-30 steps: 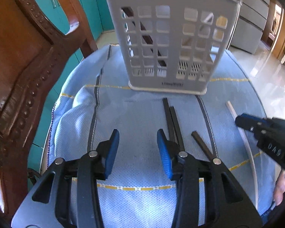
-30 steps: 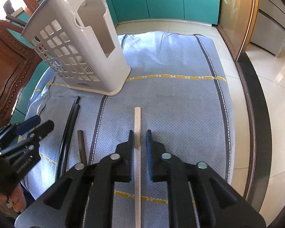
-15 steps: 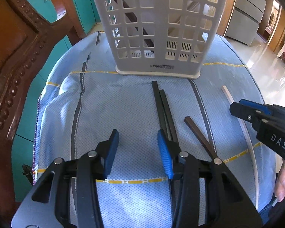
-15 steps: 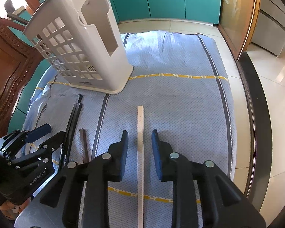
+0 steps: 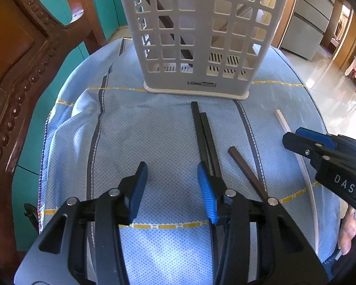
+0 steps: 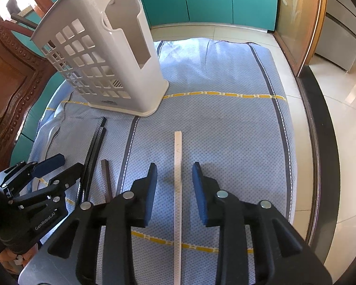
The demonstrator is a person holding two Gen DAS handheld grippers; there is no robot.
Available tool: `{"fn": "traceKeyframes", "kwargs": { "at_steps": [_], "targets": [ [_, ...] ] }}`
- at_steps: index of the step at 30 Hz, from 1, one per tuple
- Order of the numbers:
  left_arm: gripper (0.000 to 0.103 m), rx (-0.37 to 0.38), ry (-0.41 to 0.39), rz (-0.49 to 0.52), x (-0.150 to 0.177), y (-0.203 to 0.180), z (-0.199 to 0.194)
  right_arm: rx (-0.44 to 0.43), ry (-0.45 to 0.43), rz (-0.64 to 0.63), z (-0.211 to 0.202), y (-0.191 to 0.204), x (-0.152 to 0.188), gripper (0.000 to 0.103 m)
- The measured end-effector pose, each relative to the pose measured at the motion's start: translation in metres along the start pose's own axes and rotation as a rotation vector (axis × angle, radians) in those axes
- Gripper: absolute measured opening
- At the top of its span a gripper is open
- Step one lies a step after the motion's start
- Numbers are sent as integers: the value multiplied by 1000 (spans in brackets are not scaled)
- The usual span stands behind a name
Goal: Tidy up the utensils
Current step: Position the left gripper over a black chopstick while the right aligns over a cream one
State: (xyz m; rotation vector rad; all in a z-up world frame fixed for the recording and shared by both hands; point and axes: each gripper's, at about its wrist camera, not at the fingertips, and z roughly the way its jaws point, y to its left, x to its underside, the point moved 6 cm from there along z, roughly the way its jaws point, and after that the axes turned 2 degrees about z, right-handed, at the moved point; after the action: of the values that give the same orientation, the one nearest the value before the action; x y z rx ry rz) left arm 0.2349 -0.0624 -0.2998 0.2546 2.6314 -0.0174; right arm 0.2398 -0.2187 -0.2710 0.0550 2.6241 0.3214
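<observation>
Pale blue woven cloth (image 6: 225, 142) with yellow and grey stripes covers the table under both grippers. Right gripper (image 6: 175, 185): jaws have just been opening; they now stand apart, straddling the white chopstick (image 6: 178, 166), which lies flat on the cloth between the pads with a gap on either side, so nothing is gripped. The stick runs straight ahead past the fingertips and back under the gripper body. Left gripper (image 5: 170, 185): jaws parted, only bare cloth between them. Its right pad sits just over the near end of two black chopsticks (image 5: 205, 137), which lie side by side and reach forward to the foot of the white plastic utensil basket (image 5: 201, 35). A brown chopstick (image 5: 245, 168) lies just right of that pad, angled, its near end hidden under the gripper frame. The basket stands upright ahead of the left gripper, and ahead and to the left of the right one; a dark stick leans inside its left compartment. Carved wooden chair (image 5: 19, 71) stands left of the left gripper.
</observation>
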Motion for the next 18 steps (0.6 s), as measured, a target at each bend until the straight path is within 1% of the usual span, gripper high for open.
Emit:
{"fn": "traceKeyframes", "kwargs": {
  "at_steps": [5,11,14,18],
  "targets": [
    [46,35,5,-7,2,-4,-2,2,-1,-5,1,2,0,34],
    [46,33,9,-4,7,-10,-3,3,-2,-11,1,6,1,36],
    [46,20,12,2,8,-12,-2,2,-2,-11,1,5,1,37],
    [46,7,13,-9,7,-7,0,3,-2,-11,2,6,1,37]
  ]
}}
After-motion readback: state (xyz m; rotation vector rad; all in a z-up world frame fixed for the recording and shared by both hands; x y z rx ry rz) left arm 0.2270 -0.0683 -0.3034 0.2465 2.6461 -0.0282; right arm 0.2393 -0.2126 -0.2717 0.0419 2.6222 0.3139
